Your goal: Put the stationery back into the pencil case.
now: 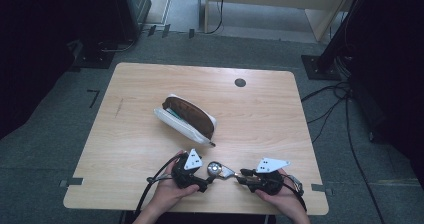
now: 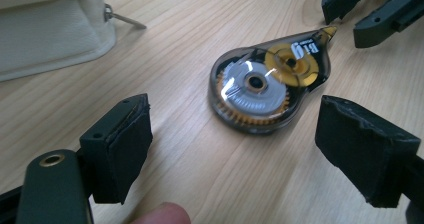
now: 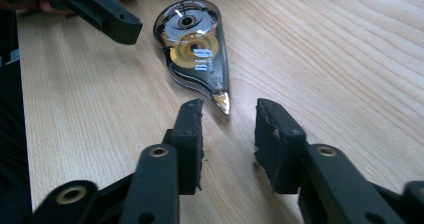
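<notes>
Overhead, the correction tape dispenser lies flat near the table's front edge, between the left gripper and right gripper; behind it an unzipped pencil case shows dark contents too blurred to name. In the left gripper view, wide-spread jaws flank the dispenser's round end, seemingly to steady it. In the right gripper view, half-closed jaws bracket its tip without touching.

The high view is dim and soft, its corners sinking into near black, while the table catches even overhead light and throws only faint shadows. Both gripper views are brighter and warmer. White glare streaks the correction tape dispenser, which is slightly blurred. Nearest the lens, the black pads look soft, and the wood grain smears toward the far edges.
</notes>
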Demonstrator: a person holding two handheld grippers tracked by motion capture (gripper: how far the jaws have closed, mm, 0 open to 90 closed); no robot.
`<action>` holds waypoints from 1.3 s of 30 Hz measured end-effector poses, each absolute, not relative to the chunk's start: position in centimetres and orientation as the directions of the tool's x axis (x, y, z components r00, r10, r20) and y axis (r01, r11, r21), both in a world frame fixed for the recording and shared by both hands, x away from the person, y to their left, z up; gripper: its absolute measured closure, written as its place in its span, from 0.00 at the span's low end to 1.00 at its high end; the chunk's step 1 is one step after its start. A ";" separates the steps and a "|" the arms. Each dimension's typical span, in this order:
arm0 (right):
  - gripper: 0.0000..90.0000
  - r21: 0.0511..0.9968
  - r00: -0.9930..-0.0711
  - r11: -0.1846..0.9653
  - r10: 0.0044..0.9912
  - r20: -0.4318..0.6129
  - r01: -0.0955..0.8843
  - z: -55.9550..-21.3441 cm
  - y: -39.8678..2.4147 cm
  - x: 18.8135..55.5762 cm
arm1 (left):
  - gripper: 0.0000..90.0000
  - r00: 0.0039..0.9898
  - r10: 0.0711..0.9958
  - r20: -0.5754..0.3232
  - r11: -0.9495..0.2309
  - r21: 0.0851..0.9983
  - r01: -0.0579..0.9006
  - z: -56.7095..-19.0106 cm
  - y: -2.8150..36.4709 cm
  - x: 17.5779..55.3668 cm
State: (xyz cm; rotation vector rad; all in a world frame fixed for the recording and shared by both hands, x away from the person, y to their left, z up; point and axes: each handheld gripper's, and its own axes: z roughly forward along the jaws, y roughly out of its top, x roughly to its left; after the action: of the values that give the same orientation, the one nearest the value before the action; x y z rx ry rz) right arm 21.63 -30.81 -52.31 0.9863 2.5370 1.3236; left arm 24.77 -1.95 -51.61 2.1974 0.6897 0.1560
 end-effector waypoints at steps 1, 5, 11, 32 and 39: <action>0.75 0.772 -0.781 0.401 0.595 0.191 0.494 -52.3 -30.9 21.7 | 0.17 0.842 0.527 -0.120 -0.520 0.738 0.431 -51.6 -2.1 24.8; 0.80 0.762 -0.782 0.406 0.589 0.204 0.504 -52.4 -30.5 22.1 | 0.23 0.852 0.517 -0.090 -0.556 0.722 0.413 -51.8 -2.7 24.7; 0.89 0.759 -0.788 0.420 0.586 0.192 0.497 -52.4 -29.5 22.1 | 0.30 0.878 0.475 -0.060 -0.585 0.724 0.366 -51.8 -3.3 24.5; 0.92 0.768 -0.735 0.264 0.574 0.361 0.584 -51.2 -29.2 22.9 | 0.36 0.894 0.449 0.009 -0.618 0.725 0.303 -51.9 -3.4 23.9; 0.90 0.773 -0.710 0.203 0.579 0.400 0.601 -50.1 -29.4 23.1 | 0.50 0.903 0.427 0.042 -0.628 0.732 0.263 -51.8 -3.3 23.6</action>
State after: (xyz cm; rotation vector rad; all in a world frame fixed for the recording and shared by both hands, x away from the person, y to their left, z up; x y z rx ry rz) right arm 23.10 -29.43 -50.14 1.2036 2.4524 1.5940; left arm 23.62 -3.35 -51.81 2.2817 0.4904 0.2710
